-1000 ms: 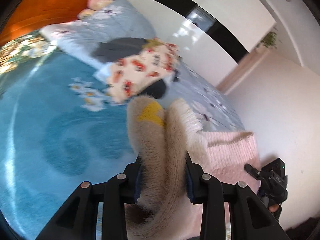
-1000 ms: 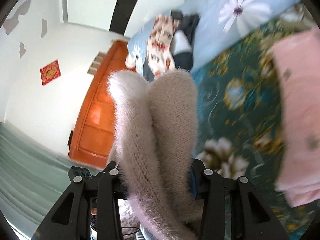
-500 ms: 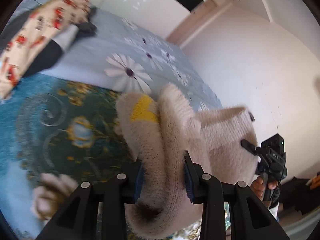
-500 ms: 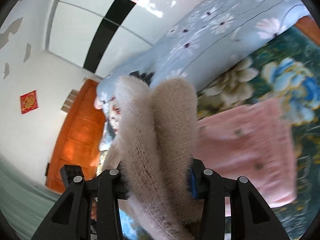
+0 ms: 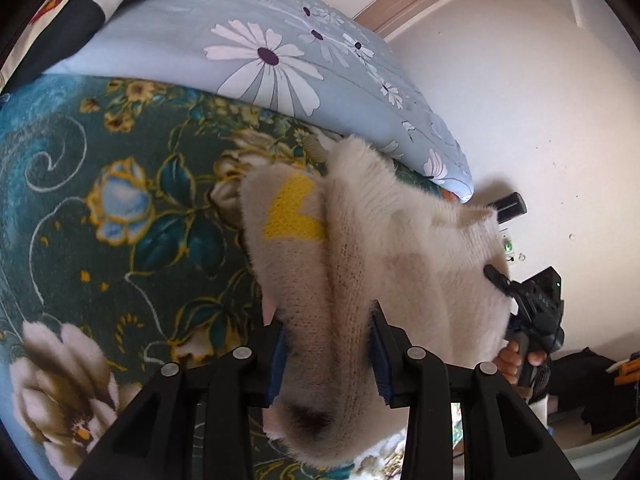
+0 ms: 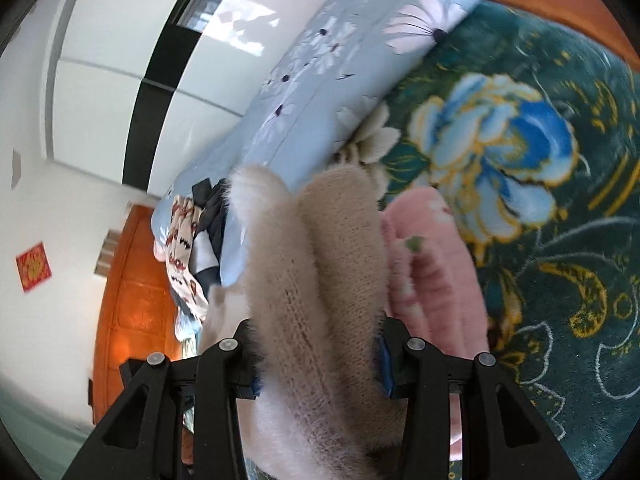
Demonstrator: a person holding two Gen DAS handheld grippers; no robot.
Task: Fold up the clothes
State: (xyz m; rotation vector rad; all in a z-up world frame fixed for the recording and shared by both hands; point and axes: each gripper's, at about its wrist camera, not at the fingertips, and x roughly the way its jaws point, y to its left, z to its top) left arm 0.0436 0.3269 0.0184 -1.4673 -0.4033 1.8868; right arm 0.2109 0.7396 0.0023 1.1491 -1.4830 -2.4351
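Observation:
A fluffy cream sweater (image 5: pixel 360 248) with a yellow patch (image 5: pixel 292 216) is bunched between the jaws of my left gripper (image 5: pixel 326 354), which is shut on it above the green floral blanket (image 5: pixel 120 200). The same sweater (image 6: pixel 316 264) fills the jaws of my right gripper (image 6: pixel 316 360), also shut on it. The right gripper also shows in the left wrist view (image 5: pixel 536 304), at the sweater's far edge. A folded pink garment (image 6: pixel 432 264) lies on the blanket just right of my right gripper.
A pale blue daisy duvet (image 5: pixel 280 52) lies beyond the blanket. A pile of patterned and dark clothes (image 6: pixel 192 240) sits on it. An orange wooden headboard (image 6: pixel 132 300) and white walls lie beyond the bed.
Both grippers have swung with the sweater still held. The pink garment now sits closer beside my right gripper. The blanket looks nearer in the left view.

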